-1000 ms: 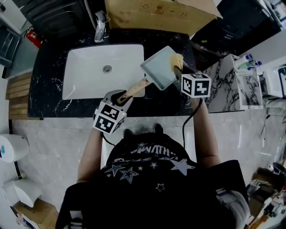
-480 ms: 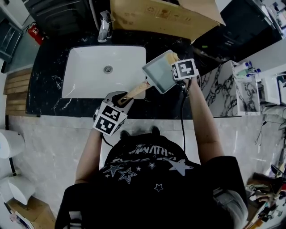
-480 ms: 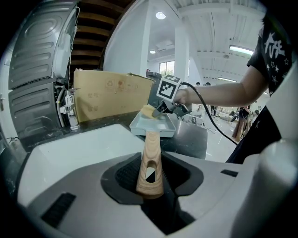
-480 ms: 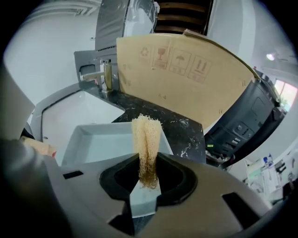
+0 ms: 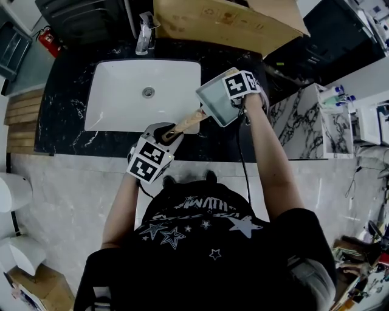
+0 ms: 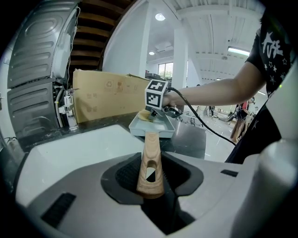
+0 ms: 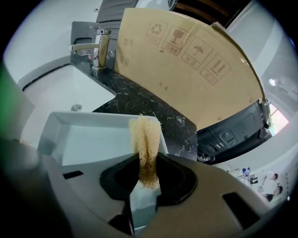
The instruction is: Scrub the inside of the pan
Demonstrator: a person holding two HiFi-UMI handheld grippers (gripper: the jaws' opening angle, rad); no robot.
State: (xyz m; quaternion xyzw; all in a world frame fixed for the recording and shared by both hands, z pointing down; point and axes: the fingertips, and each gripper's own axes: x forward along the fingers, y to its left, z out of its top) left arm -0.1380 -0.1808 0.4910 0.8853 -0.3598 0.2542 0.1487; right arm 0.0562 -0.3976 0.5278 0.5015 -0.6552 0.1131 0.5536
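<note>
A square pale-green pan (image 5: 217, 101) with a wooden handle (image 5: 185, 124) is held above the black counter, just right of the sink. My left gripper (image 5: 163, 135) is shut on the handle's end (image 6: 150, 172); the pan (image 6: 152, 126) shows beyond it. My right gripper (image 5: 237, 91) is shut on a folded tan scrubbing sponge (image 7: 145, 148) and sits at the pan's far right rim. The sponge's tip stands over the pan's inside (image 7: 98, 142); I cannot tell whether it touches the bottom. In the left gripper view the sponge (image 6: 143, 115) lies at the pan's far side.
A white sink (image 5: 143, 95) with a drain fills the counter's left half, a chrome tap (image 5: 144, 30) behind it. A large cardboard box (image 5: 225, 18) leans at the back. Black marble counter (image 5: 67, 97) rings the sink; a marble side panel (image 5: 298, 115) stands right.
My right gripper has swung up and left from the pan's near right corner onto its far right rim, rolling so its marker cube faces up. The left gripper and the pan have stayed put.
</note>
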